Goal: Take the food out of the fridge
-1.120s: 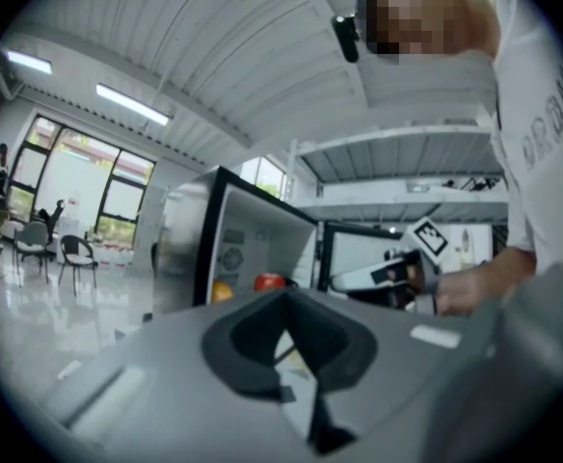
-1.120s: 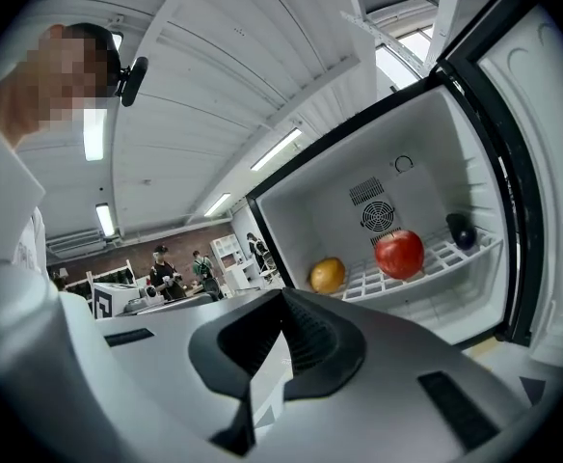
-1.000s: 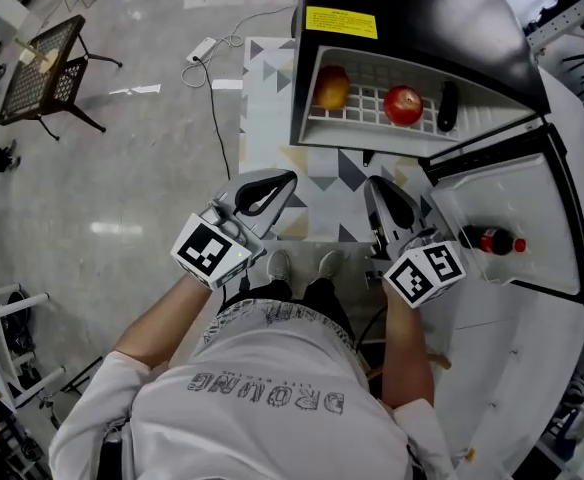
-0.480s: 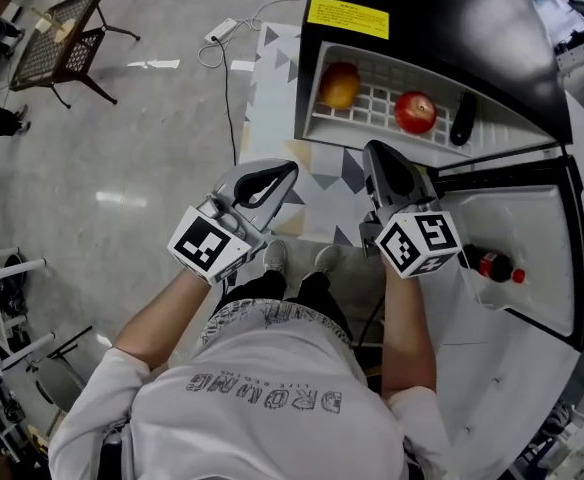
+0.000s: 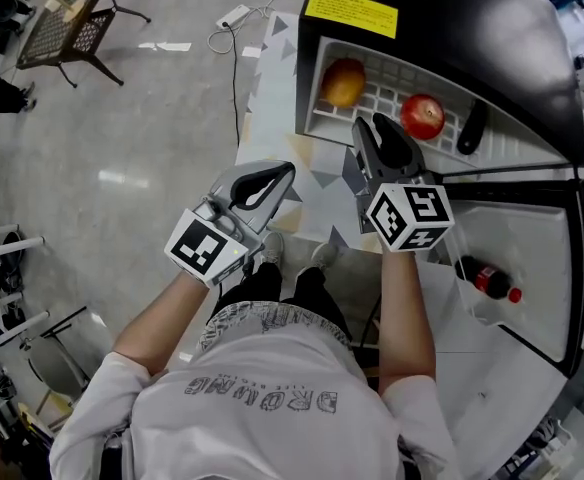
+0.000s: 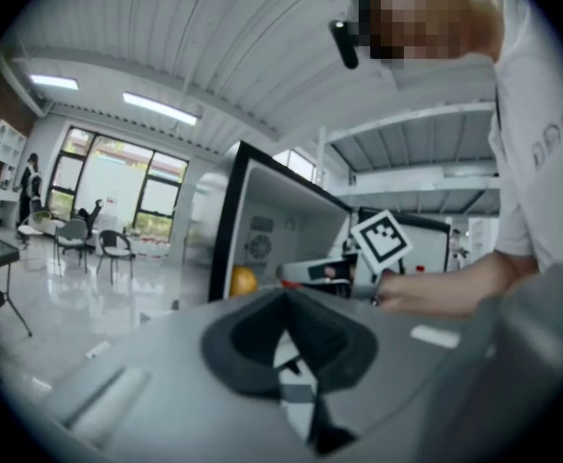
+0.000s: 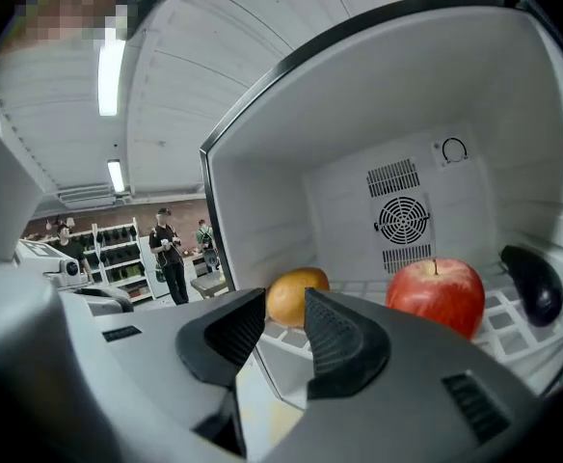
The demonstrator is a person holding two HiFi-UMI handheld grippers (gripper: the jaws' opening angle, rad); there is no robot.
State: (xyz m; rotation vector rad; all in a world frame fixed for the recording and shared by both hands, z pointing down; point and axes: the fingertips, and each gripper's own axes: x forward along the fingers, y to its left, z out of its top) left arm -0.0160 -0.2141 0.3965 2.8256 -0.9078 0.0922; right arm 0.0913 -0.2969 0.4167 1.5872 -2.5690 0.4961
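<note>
The small black fridge [image 5: 442, 23] stands open. On its white wire shelf [image 5: 392, 93] lie an orange [image 5: 343, 81], a red apple [image 5: 423, 116] and a dark oblong item [image 5: 472, 128]. My right gripper [image 5: 365, 126] is at the shelf's front edge, between orange and apple. Its jaws are opening with nothing between them. In the right gripper view the orange [image 7: 296, 295] shows beyond the gap of the right gripper [image 7: 283, 324], with the apple [image 7: 436, 294] to its right. My left gripper [image 5: 288, 172] is shut and empty, lower and left of the fridge; its tips [image 6: 285, 300] meet.
The fridge door [image 5: 517, 258] hangs open at the right with a red-capped cola bottle [image 5: 484, 280] in its rack. A patterned mat [image 5: 277, 98] lies before the fridge. A dark wire table [image 5: 67, 13] and a power strip [image 5: 234, 15] are on the floor at the upper left.
My right gripper has moved up the view to the fridge shelf's edge, and its jaws have parted from shut. The left gripper has hardly shifted.
</note>
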